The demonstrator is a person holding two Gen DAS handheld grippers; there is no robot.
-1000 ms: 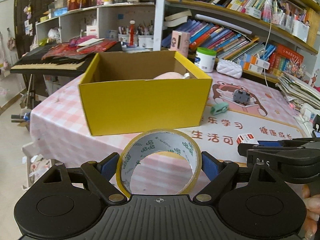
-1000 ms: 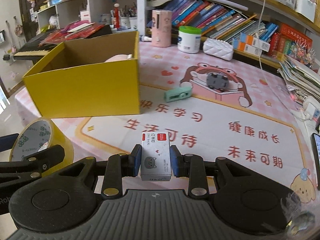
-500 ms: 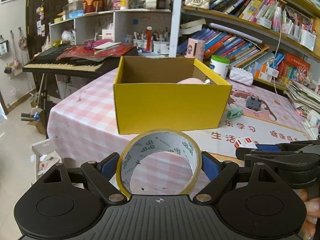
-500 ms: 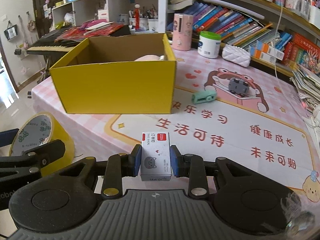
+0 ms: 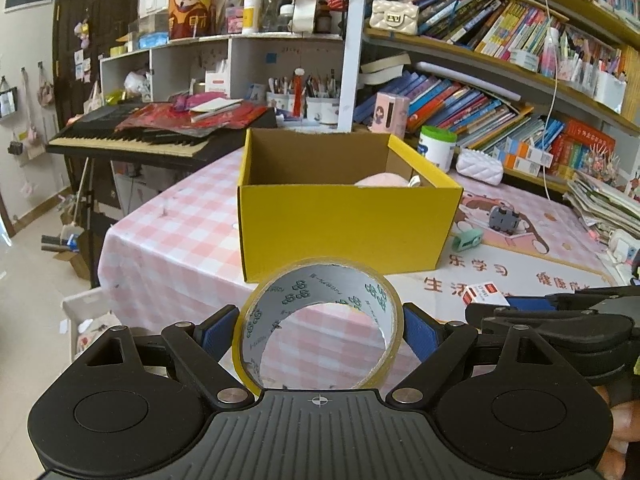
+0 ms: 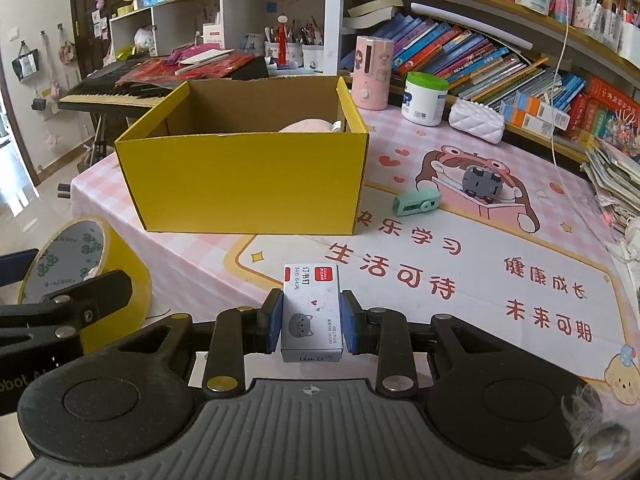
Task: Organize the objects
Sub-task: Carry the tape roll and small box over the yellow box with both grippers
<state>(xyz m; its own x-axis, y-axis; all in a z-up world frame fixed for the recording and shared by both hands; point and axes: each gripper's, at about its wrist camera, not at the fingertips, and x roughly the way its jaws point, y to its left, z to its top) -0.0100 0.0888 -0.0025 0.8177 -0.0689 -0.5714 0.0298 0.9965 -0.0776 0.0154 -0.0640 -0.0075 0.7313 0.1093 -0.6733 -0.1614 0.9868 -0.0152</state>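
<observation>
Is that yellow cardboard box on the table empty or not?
Not empty. The open-topped yellow cardboard box has something pale pink showing above its front wall; what else it holds is hidden.

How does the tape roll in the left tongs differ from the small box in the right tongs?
Shape: the tape roll is a hollow ring, while the small box is a solid rectangular block. Colour: the tape roll is yellowish with a grey printed inside; the small box is white with a red label and a cat drawing. Grip: the left tongs stand wide around the tape roll; the right tongs are nearly closed on the small box. Both are held above the table, before the yellow box.
</observation>
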